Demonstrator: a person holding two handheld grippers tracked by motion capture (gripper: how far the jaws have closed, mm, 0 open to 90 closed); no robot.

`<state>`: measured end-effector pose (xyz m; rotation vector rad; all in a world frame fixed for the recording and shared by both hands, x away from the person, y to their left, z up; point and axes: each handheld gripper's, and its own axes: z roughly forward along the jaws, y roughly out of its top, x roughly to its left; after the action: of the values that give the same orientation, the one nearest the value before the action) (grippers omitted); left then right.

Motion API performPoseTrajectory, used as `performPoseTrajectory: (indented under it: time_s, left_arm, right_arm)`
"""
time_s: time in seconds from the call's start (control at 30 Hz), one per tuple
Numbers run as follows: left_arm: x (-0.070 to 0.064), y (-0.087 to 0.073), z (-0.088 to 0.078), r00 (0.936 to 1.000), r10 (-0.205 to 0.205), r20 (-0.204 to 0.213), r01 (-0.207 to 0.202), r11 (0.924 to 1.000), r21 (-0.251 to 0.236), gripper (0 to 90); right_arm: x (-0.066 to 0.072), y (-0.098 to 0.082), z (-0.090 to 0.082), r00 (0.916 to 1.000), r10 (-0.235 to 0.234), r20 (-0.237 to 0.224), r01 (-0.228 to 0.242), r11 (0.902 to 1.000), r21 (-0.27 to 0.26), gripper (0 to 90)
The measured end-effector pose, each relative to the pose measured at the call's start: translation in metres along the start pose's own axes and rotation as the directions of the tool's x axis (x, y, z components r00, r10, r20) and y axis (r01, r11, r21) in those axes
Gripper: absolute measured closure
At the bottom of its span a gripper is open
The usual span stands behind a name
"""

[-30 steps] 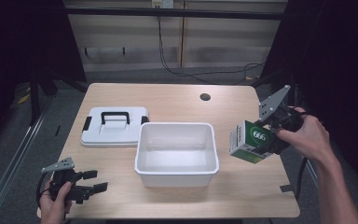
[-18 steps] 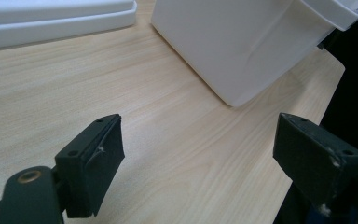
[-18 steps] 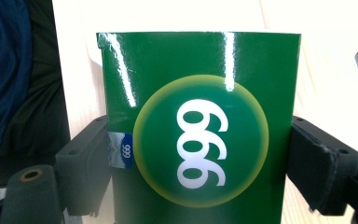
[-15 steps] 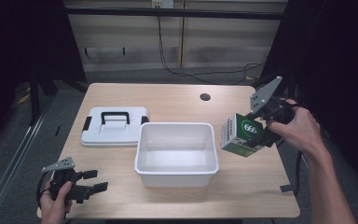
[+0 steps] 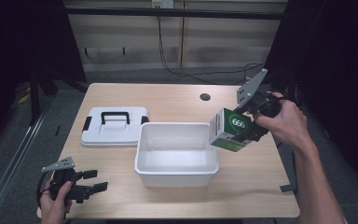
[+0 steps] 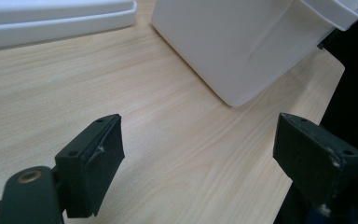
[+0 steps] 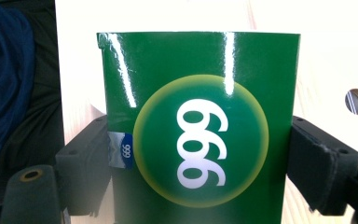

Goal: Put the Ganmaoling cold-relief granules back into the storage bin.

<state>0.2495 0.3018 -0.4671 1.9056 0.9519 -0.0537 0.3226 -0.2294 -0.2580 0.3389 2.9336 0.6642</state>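
A green and white box [image 5: 231, 129] printed "999" hangs in the air at the right rim of the empty white bin [image 5: 144, 161], with my right gripper [image 5: 247, 133] shut on it. Its green face [image 7: 200, 135] sits between the two black jaws in the right gripper view. At the table's front left corner my left gripper [image 5: 93, 181] rests open with nothing between its fingers. In the left gripper view that gripper [image 6: 198, 163] points over bare wood toward the bin's outer wall [image 6: 247, 42].
A white lid with a black handle [image 5: 114, 125] lies flat to the left of the bin. A round cable hole [image 5: 205, 97] sits at the back of the table [image 5: 251, 186]. Dark floor surrounds the table on all sides.
My right gripper has carried the box leftward and slightly up, from beside the bin to its right rim. The left gripper has stayed in place.
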Motion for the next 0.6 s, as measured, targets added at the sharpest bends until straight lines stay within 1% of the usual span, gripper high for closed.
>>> performPoseTrajectory:
  time_s: [0.1, 0.13, 0.17, 0.33, 0.43, 0.47, 0.6]
  left_arm:
    - [-0.001, -0.001, 0.000, 1.0000, -0.006, 0.004, 0.006, 1.0000, -0.001, 16.1]
    - [-0.001, -0.001, 0.000, 1.0000, -0.006, 0.004, 0.006, 1.0000, -0.001, 16.1]
    - [0.000, -0.001, 0.000, 1.0000, -0.009, 0.004, 0.009, 1.0000, -0.003, 16.1]
    - [-0.001, -0.001, 0.000, 1.0000, -0.006, 0.002, 0.006, 1.0000, -0.003, 16.1]
    - [-0.001, -0.001, 0.000, 1.0000, -0.003, 0.001, 0.003, 1.0000, -0.001, 16.1]
    - [-0.001, -0.001, 0.000, 1.0000, -0.003, 0.001, 0.003, 1.0000, -0.001, 16.1]
    - [-0.001, -0.001, 0.000, 1.0000, -0.005, 0.002, 0.005, 1.0000, -0.002, 16.1]
  right_arm:
    - [-0.001, 0.008, 0.005, 0.9999, -0.008, -0.014, 0.008, 1.0000, 0.002, 16.4]
    - [-0.001, 0.008, 0.005, 0.9999, -0.008, -0.014, 0.008, 1.0000, 0.002, 16.4]
    - [-0.003, 0.013, 0.008, 0.9996, -0.017, -0.020, 0.017, 0.9999, 0.001, 16.4]
    - [-0.001, 0.022, 0.011, 0.9995, -0.026, -0.019, 0.026, 0.9997, 0.005, 16.3]
    - [-0.001, 0.027, 0.014, 0.9988, -0.034, -0.034, 0.034, 0.9994, 0.005, 16.3]
    - [-0.001, 0.029, 0.015, 0.9990, -0.029, -0.034, 0.030, 0.9995, 0.007, 16.4]
    - [-0.001, 0.034, 0.017, 0.9986, -0.035, -0.041, 0.035, 0.9994, -0.001, 16.4]
